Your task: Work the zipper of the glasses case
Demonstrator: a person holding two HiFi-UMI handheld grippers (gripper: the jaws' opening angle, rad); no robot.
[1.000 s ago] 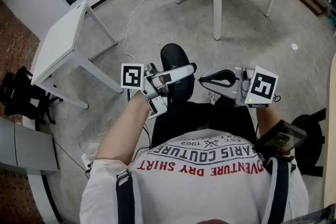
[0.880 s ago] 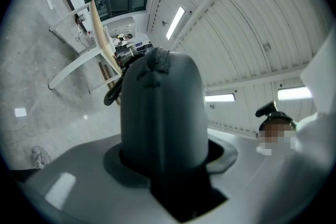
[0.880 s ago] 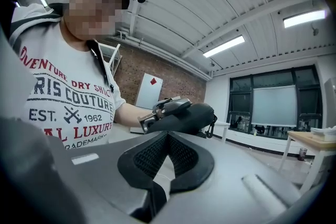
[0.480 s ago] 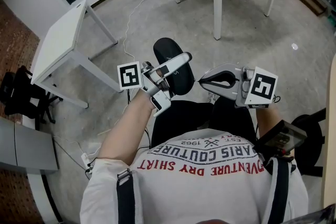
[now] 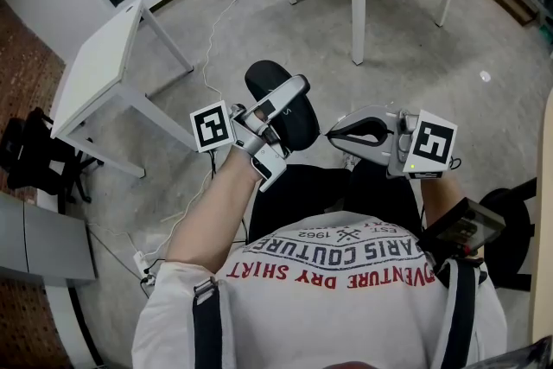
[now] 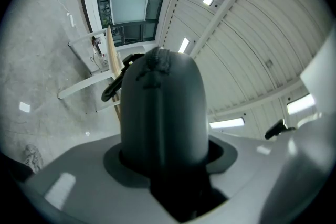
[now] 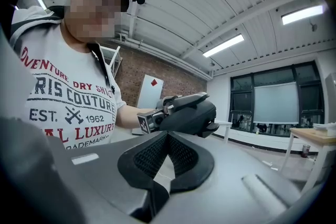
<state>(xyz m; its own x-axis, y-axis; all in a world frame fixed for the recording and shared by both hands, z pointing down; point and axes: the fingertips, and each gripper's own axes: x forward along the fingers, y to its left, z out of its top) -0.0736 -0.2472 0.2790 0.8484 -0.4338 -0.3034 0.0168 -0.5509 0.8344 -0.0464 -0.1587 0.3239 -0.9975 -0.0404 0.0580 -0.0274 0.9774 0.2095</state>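
**Case held up, zipper not yet taken**

The right tool (image 5: 333,132) is closed on nothing and aimed level to the left, probably poised for the zipper (its pull is too small to see). Just beyond its tip, apparently apart from it, the left tool (image 5: 285,99) clamps the black glasses case (image 5: 263,78) tilted up in mid-air, likely to present its edge.

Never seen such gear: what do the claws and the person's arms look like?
The left claw and right claw are smooth grey plastic with black pads. Each carries a white cube bearing black square markers. The sleeves are short, white T-shirt ones, and the forearms are bare.
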